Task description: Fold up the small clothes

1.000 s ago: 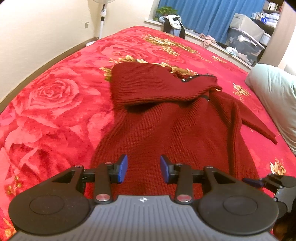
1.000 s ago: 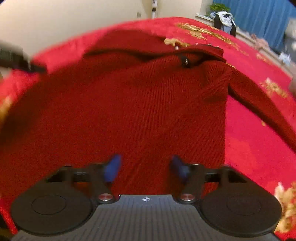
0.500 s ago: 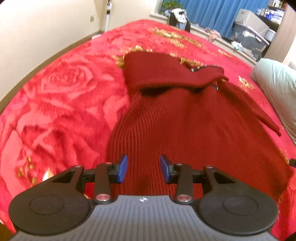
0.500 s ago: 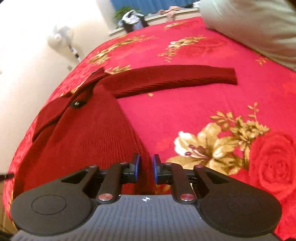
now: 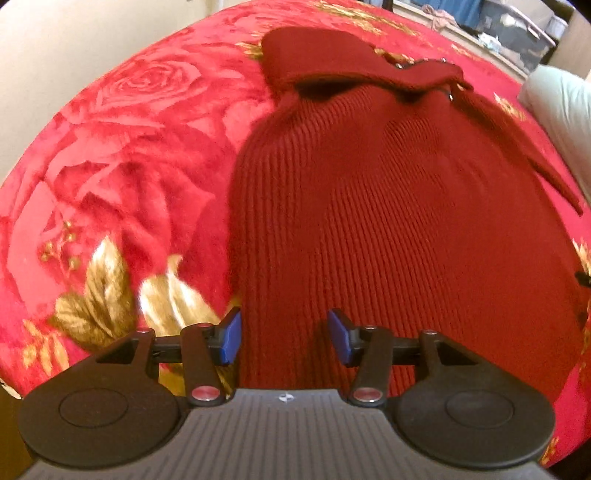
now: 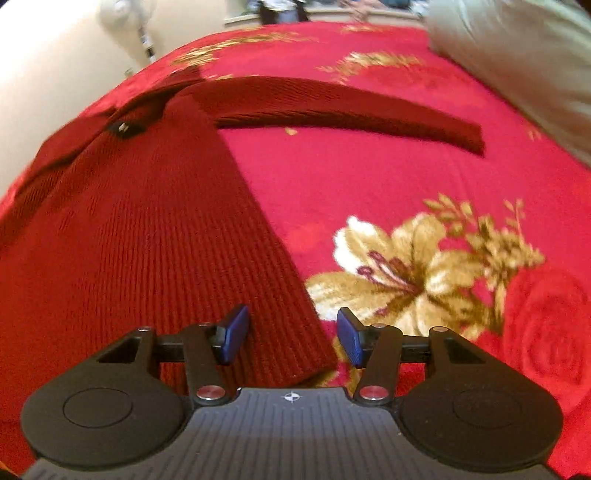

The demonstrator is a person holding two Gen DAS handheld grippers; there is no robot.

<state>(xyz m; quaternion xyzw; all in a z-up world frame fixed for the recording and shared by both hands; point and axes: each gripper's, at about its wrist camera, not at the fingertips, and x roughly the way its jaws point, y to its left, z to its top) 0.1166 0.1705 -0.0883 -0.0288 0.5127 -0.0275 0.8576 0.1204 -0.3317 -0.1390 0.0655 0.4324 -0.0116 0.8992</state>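
A dark red knitted sweater [image 5: 388, 206] lies flat on the red floral bedspread [image 5: 122, 155], its left sleeve folded across the chest at the far end. My left gripper [image 5: 284, 336] is open, low over the sweater's near left hem corner, its jaws straddling the left edge. In the right wrist view the sweater [image 6: 140, 240] fills the left half, its right sleeve [image 6: 351, 110] stretched out to the right. My right gripper [image 6: 291, 334] is open, its jaws straddling the near right hem corner.
A pale green pillow [image 6: 517, 66] lies at the bed's right side, also in the left wrist view [image 5: 561, 103]. A standing fan [image 6: 129, 14] and cream wall are to the left. Storage boxes [image 5: 517, 26] stand beyond the bed's far end.
Both grippers have dropped closer to the sweater's near hem corners. The right gripper, nearly closed half a second ago, has opened wide. The left gripper has opened a little wider.
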